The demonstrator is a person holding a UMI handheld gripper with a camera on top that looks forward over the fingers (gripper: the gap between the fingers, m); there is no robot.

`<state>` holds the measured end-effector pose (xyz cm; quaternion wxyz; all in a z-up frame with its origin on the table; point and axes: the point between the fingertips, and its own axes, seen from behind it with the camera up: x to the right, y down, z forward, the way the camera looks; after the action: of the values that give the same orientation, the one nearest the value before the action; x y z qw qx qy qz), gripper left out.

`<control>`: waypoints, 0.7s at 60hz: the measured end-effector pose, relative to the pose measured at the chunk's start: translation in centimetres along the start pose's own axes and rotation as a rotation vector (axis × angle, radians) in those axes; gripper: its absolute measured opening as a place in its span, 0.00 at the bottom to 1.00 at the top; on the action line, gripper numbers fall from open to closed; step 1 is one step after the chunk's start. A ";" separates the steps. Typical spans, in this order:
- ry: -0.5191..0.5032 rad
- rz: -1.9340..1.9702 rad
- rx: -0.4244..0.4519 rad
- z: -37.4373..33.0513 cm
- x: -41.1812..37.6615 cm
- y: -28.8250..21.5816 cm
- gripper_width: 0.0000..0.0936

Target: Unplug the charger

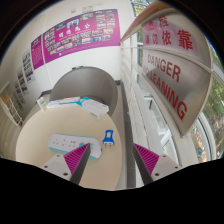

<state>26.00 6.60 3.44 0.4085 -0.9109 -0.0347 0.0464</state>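
Observation:
A white power strip lies on the round beige table, just ahead of my left finger. A blue charger is plugged in at the strip's right end, beyond and between the fingers. My gripper is open and empty, its magenta pads spread wide, with bare tabletop between them. The charger stands a short way ahead of the fingertips, apart from them.
A white and teal object lies on the table's far side. A glass partition with a red and white DANGER sign stands close on the right. Posters hang on the back wall.

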 end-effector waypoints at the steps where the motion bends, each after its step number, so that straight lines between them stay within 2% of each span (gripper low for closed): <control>1: 0.005 0.006 0.002 -0.6 -0.2 -0.2 0.92; 25: 0.248 0.039 0.029 -19.3 -5.7 -3.3 0.91; 42: 0.358 -0.003 0.067 -30.6 -12.9 -1.6 0.91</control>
<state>16.65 -16.35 25.64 0.4382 -0.8905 0.0389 -0.1158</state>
